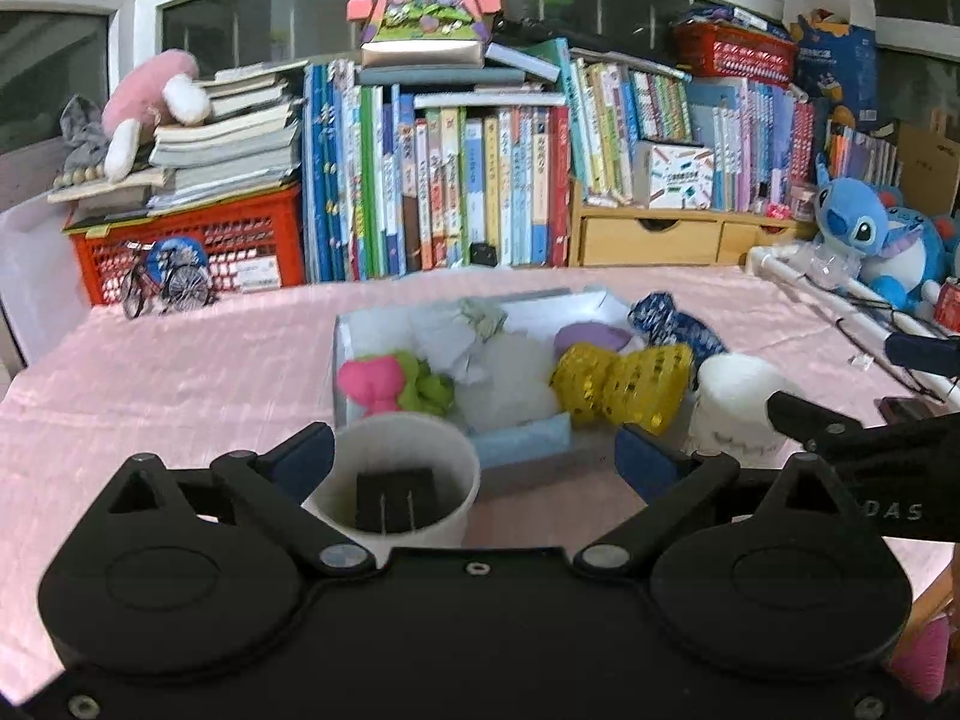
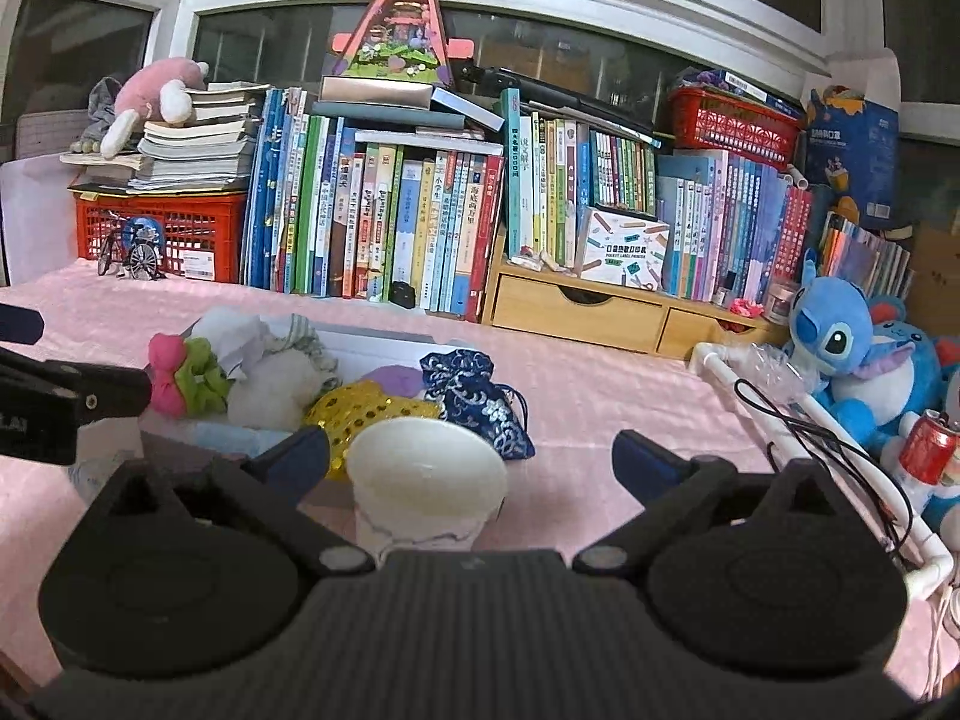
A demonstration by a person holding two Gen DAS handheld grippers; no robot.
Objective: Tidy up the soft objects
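An open white box (image 1: 341, 360) on the pink tablecloth holds a pink toy (image 1: 372, 384), a green one (image 1: 427, 389), a white fluffy ball (image 1: 504, 381) and a purple piece (image 1: 591, 337). A yellow sequined bow (image 1: 624, 384) hangs over its right edge, and a blue patterned pouch (image 1: 672, 324) lies beside it. My left gripper (image 1: 474, 456) is open. A white paper cup (image 1: 396, 480) with a black plug inside stands by its left finger. My right gripper (image 2: 471, 456) is open, with a second white cup (image 2: 426, 480) loose between its fingers. The bow (image 2: 366, 414) and pouch (image 2: 474, 396) lie just beyond it.
Rows of books (image 2: 420, 222), a red crate (image 1: 198, 246) and wooden drawers (image 2: 576, 306) line the table's far side. A toy bicycle (image 1: 165, 285) stands at far left. At right are a blue plush (image 2: 834, 348), a white pipe frame (image 2: 780, 396) with a black cable, and a red can (image 2: 927, 447).
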